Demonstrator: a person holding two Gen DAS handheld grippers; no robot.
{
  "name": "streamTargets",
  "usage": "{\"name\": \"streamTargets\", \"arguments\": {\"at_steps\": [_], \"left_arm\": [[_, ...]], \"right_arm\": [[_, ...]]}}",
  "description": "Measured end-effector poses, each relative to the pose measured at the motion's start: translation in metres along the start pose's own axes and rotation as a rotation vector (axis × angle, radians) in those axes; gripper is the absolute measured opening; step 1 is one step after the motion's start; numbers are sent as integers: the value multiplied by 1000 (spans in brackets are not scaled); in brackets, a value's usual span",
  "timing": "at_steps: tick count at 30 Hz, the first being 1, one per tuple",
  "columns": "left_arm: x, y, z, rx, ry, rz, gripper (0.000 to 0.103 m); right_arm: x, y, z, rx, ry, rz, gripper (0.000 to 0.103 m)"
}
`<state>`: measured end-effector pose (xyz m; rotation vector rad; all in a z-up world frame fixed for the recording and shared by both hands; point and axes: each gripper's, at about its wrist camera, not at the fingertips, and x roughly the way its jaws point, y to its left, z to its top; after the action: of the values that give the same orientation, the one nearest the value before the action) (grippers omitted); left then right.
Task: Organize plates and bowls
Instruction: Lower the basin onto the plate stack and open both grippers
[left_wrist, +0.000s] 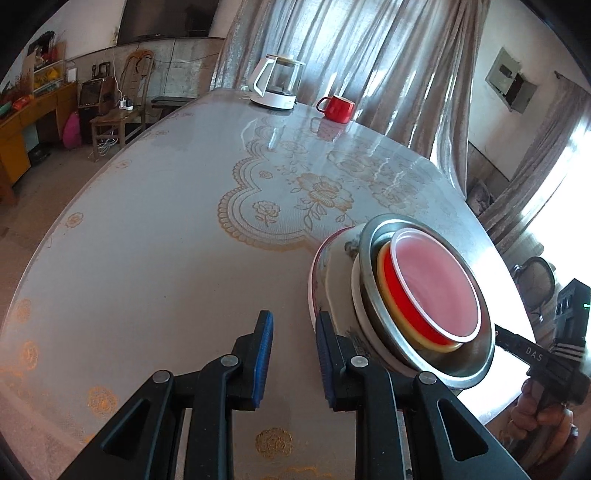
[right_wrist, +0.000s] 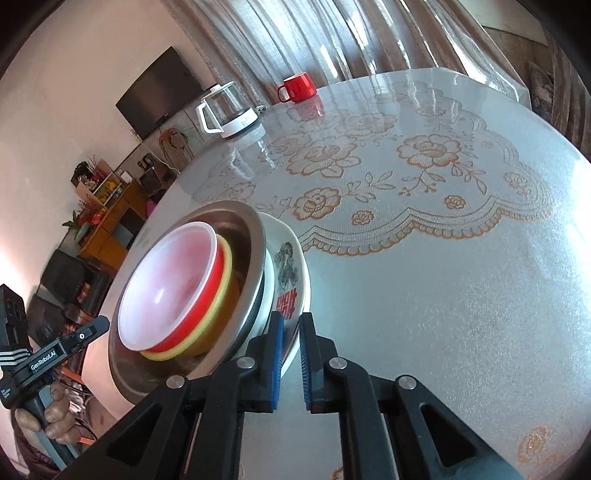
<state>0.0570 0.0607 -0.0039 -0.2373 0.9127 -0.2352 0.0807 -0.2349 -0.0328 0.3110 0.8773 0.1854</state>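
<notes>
A stack of dishes sits near the table's edge: a white plate (right_wrist: 286, 273) with red characters at the bottom, then a steel bowl (right_wrist: 236, 221), a yellow bowl (right_wrist: 225, 273), a red bowl (right_wrist: 218, 284) and a clear plastic bowl (right_wrist: 166, 288). My right gripper (right_wrist: 291, 317) is shut on the plate's rim, which runs between its blue pads. My left gripper (left_wrist: 293, 317) stands narrowly open beside the plate (left_wrist: 314, 266), with only tablecloth between its pads. Its right pad (left_wrist: 325, 354) is close against the plate's rim. The far finger (left_wrist: 517, 341) of the right gripper shows behind the steel bowl (left_wrist: 373, 291).
The table (left_wrist: 147, 240) wears a glossy lace-patterned cloth. At its far side, before the curtain, are a glass kettle (left_wrist: 275, 83) and a red mug (left_wrist: 338, 107). A wooden chair (left_wrist: 122, 103) and a cabinet stand across the room. A hand (right_wrist: 55, 421) holds the left gripper.
</notes>
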Motion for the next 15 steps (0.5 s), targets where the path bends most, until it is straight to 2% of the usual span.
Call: {"name": "streamTargets", "arguments": {"at_steps": [5, 15], "left_arm": [[7, -6, -5, 35, 10, -12, 23], [18, -1, -8, 22, 51, -16, 22]], "right_arm": [[2, 3, 2, -19, -4, -23, 7], [7, 6, 6, -37, -5, -38, 7]]}}
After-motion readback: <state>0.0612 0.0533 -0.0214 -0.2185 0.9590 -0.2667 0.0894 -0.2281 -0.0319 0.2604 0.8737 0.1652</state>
